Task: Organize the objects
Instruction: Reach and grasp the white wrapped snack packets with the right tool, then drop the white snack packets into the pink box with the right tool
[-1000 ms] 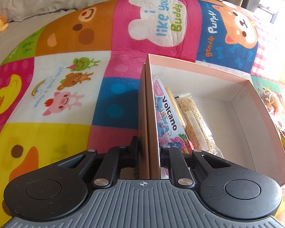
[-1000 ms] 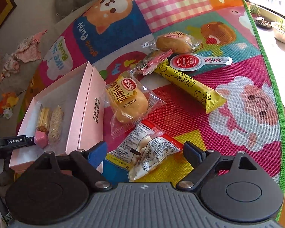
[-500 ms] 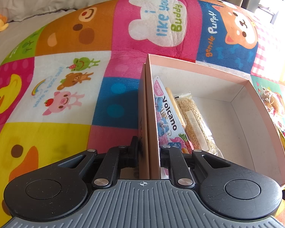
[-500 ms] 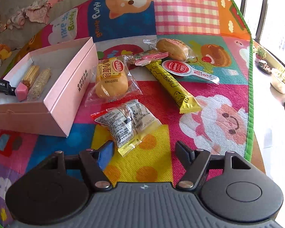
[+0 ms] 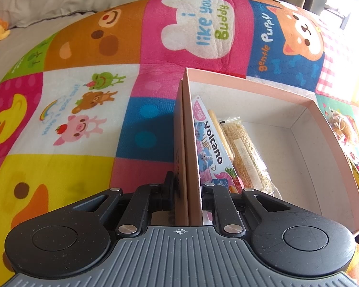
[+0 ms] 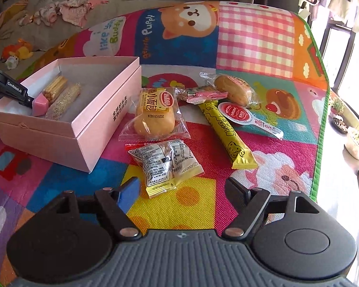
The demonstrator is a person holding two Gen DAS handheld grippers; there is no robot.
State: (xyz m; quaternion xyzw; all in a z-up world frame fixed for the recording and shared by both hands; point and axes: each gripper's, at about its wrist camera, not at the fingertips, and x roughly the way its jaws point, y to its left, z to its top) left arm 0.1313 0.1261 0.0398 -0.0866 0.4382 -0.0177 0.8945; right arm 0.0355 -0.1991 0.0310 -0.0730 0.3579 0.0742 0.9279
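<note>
Two grippers are working over a bright patchwork cartoon play mat [image 6: 256,40]; the left gripper [image 5: 187,191] is clamping the near wall of an open pink cardboard box [image 5: 318,129], one finger outside and one inside, jaws clenched on that wall; inside the box, a "Volcano" snack packet [image 5: 210,153] is leaning against the gripped wall, a clear sleeve of pale biscuit sticks [image 6: 55,87] and a clear grain bar wrapper [image 5: 244,153] lying beside it; the right gripper [image 6: 182,189] is hovering above the mat with jaws spread wide, holding nothing; just ahead of it a white printed snack pack with a yellow edge [image 6: 165,162] is lying on the mat; beyond, a clear-wrapped round bun [image 6: 155,117], a long yellow cheese-stick wrapper [image 6: 225,131], a small pink-and-green candy wrapper [image 6: 203,93], a second wrapped bun [image 6: 234,89] and a red-and-white spoon-shaped packet [image 6: 246,117] are sitting to the right of the box, outside it.
</note>
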